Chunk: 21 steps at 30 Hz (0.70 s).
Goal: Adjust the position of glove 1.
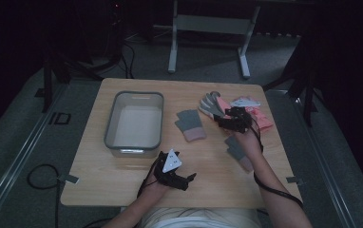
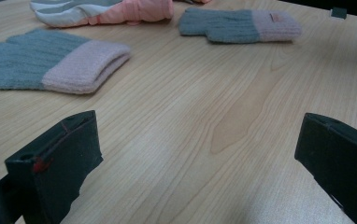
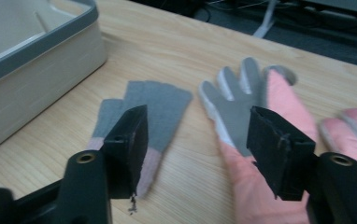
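Two grey knit gloves with pink cuffs lie on the wooden table: one point(image 1: 190, 124) point(image 3: 158, 105) point(image 2: 50, 65) in the middle, the other point(image 1: 239, 152) point(image 2: 239, 25) partly under the person's right forearm. A pink glove with a grey palm point(image 1: 213, 104) point(image 3: 239, 107) lies at the back right, and a second pink glove point(image 1: 262, 118) point(image 3: 354, 126) lies beside it. My right gripper point(image 1: 222, 122) point(image 3: 200, 149) hovers open just above the table, one jaw over the middle knit glove's cuff and the other over the pink glove's wrist. My left gripper point(image 1: 189, 179) point(image 2: 195, 154) rests open near the front edge, holding nothing.
A grey-rimmed pale bin point(image 1: 134, 123) point(image 3: 36, 56) stands empty on the left half of the table. Bare wood point(image 2: 204, 107) stretches in front of the left gripper. Beyond the table's far edge are a dark floor, cables and a desk frame point(image 1: 208, 28).
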Tool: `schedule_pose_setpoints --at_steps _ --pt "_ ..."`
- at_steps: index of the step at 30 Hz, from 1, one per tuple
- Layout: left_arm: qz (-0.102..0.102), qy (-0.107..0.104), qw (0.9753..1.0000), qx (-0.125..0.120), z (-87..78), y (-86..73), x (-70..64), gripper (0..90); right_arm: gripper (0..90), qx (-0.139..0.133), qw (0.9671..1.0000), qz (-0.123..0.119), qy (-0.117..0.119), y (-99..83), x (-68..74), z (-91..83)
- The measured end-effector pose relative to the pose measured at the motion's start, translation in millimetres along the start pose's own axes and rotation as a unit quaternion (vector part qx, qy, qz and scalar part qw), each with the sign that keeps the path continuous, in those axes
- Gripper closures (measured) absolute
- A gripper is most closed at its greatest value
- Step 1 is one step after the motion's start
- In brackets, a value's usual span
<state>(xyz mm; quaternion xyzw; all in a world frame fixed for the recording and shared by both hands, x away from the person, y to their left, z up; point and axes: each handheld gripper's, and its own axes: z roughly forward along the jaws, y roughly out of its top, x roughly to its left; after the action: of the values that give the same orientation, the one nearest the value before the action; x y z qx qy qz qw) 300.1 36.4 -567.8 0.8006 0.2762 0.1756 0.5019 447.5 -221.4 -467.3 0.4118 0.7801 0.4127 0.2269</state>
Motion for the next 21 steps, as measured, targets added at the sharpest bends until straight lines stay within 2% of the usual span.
schedule_pose_setpoints --at_steps 6,12,17,21 --pt "-0.001 0.000 1.0000 0.001 0.0 0.1 0.5 0.0 41.6 0.013 0.9994 -0.019 0.026 0.5 13.5 18.8" --pt "-0.001 -0.001 1.0000 0.001 0.1 0.1 0.6 0.0 42.3 0.024 0.9983 -0.022 0.050 4.4 25.2 38.8" --pt "-0.006 -0.001 1.0000 -0.002 -0.5 -0.2 1.5 0.0 47.8 0.045 0.9966 -0.029 0.063 3.1 33.4 60.5" --pt "-0.001 0.001 1.0000 -0.003 -0.6 -0.3 0.4 0.0 51.2 0.062 0.9951 -0.038 0.067 -1.2 37.6 78.3"
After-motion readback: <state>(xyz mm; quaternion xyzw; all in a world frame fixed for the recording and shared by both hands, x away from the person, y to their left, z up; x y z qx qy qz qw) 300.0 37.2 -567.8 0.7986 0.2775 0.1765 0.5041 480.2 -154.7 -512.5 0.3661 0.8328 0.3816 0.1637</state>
